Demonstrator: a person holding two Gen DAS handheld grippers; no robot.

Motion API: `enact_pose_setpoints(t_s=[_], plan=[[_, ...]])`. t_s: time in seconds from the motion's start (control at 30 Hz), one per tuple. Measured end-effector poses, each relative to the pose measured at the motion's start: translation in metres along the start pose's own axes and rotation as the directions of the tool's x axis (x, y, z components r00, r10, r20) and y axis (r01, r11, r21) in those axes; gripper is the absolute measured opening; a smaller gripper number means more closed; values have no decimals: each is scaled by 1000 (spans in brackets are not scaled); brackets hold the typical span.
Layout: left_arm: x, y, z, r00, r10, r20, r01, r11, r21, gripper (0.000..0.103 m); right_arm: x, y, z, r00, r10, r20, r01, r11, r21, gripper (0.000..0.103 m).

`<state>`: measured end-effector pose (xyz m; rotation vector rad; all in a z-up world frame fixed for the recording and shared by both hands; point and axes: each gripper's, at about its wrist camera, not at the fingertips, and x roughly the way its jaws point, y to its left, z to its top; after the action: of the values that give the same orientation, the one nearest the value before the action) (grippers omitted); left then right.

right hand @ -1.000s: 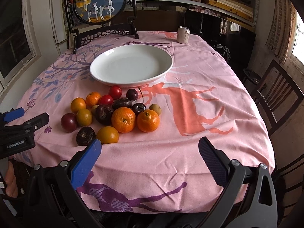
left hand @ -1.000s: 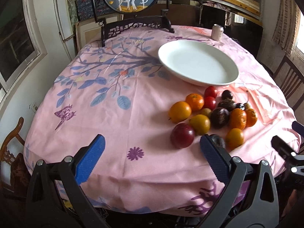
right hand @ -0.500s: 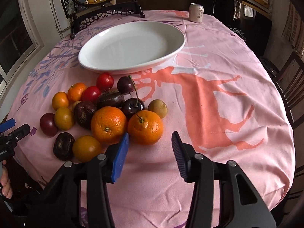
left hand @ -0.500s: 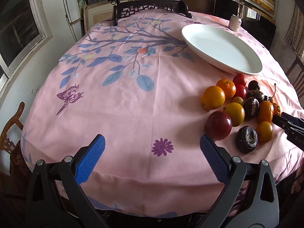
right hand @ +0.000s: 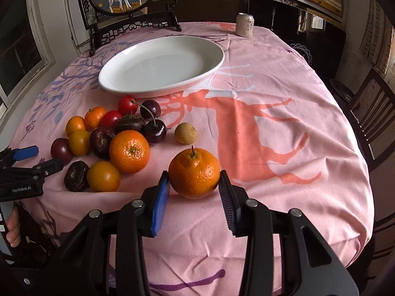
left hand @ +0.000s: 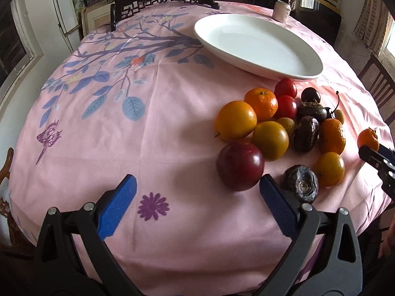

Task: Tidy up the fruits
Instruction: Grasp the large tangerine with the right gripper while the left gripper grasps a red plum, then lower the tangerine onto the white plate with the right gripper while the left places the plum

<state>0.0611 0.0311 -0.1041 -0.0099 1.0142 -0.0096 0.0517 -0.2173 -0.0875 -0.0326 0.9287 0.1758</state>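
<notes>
My right gripper (right hand: pixel 195 185) is shut on an orange mandarin (right hand: pixel 194 172), held just above the cloth and apart from the fruit pile; the mandarin also shows in the left wrist view (left hand: pixel 368 138). The pile (right hand: pixel 111 138) of oranges, red tomatoes, dark cherries and dark wrinkled fruits lies in front of a large empty white plate (right hand: pixel 212 56). My left gripper (left hand: pixel 196 192) is open and empty, low over the cloth. Its right finger (left hand: pixel 276 204) is close to a dark red plum (left hand: pixel 240 167).
A drinks can (right hand: pixel 244 24) stands at the far side of the table. A framed deer picture on a black stand (right hand: pixel 130 0) is at the back left. A small tan fruit (right hand: pixel 185 133) lies alone. Wooden chairs (right hand: pixel 370 108) stand to the right.
My right gripper has closed on the mandarin and drawn it away from the pile. My left gripper has moved forward and right, closer to the dark red plum.
</notes>
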Motion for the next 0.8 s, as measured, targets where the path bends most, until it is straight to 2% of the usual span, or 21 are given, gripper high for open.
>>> enact_pose_setpoints(t_s=[0.07, 0.17, 0.2, 0.27, 0.57, 0.7, 0.8], plan=[[5, -7, 3, 999, -44, -3, 44, 999, 15, 98, -2, -1, -3, 1000, 9, -2, -9, 1000, 7, 41], [8, -14, 4, 999, -36, 20, 36, 999, 29, 65, -4, -1, -3, 1000, 15, 4, -15, 1000, 16, 41], [6, -14, 4, 997, -79, 24, 79, 997, 25, 40, -5, -1, -3, 1000, 17, 8, -17, 1000, 17, 41], [2, -14, 5, 993, -112, 25, 111, 994, 18, 39, -7, -1, -3, 1000, 21, 14, -22, 1000, 14, 41], [-37, -14, 13, 985, -151, 90, 149, 988, 28, 39, -12, -1, 4, 996, 78, 52, -79, 997, 25, 41], [-49, -22, 46, 980, -178, 92, 173, 983, 68, 39, -14, -3, 25, 992, 98, 73, -99, 995, 11, 41], [-47, -30, 96, 981, -170, 93, 161, 982, 95, 39, -14, -2, 64, 987, 118, 107, -115, 993, -33, 41]])
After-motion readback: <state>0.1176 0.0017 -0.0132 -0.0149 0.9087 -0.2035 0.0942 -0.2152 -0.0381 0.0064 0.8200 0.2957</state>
